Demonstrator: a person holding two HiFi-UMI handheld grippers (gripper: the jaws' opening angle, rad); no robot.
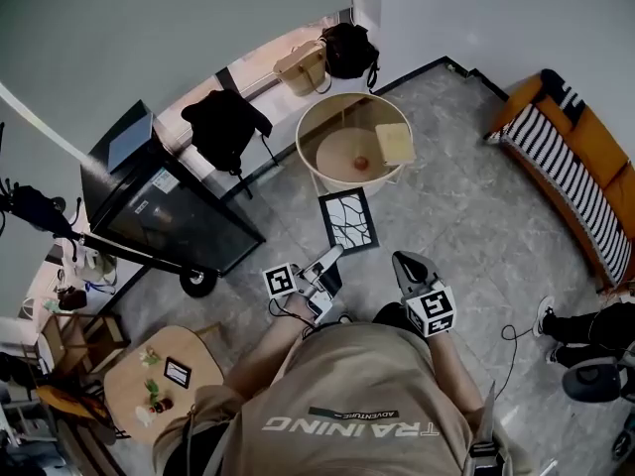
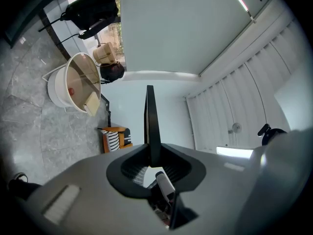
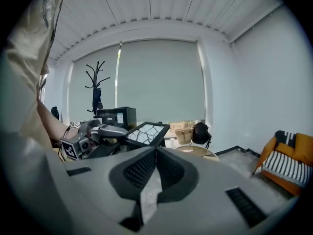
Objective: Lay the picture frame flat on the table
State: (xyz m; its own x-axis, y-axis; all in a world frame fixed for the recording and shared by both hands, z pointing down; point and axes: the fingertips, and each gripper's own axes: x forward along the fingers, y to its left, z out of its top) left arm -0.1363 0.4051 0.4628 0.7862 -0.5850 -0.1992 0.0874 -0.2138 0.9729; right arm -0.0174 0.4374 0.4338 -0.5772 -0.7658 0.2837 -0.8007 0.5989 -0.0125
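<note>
Hanging in the air on the person's side of the round table (image 1: 302,152), the picture frame (image 1: 348,221) shows its face to the head view: a dark border around a pale sheet with black branching lines. Its lower edge sits in the left gripper (image 1: 332,256), whose jaws are clamped on it, so the frame juts out from the jaw tips toward the table without touching it.

The left gripper view sees none of that face. There the picture frame (image 2: 150,126) is edge-on, a thin dark blade rising straight out of the pinched jaws of the left gripper (image 2: 151,153), with the round table (image 2: 58,89) well beyond it.

The right gripper (image 1: 400,259) hangs beside the left one, on the same side of the table, apart from the frame. In its own view the jaws of the right gripper (image 3: 156,153) are pressed together at the tips with nothing between them. That view alone shows the picture frame (image 3: 146,133) from the side, tilted close to level, with the left gripper (image 3: 90,136) gripping its near edge and the round table (image 3: 198,152) just behind.

Inside the table's rim lie a pale yellow square pad (image 1: 394,143) and a small orange object (image 1: 361,164).
</note>
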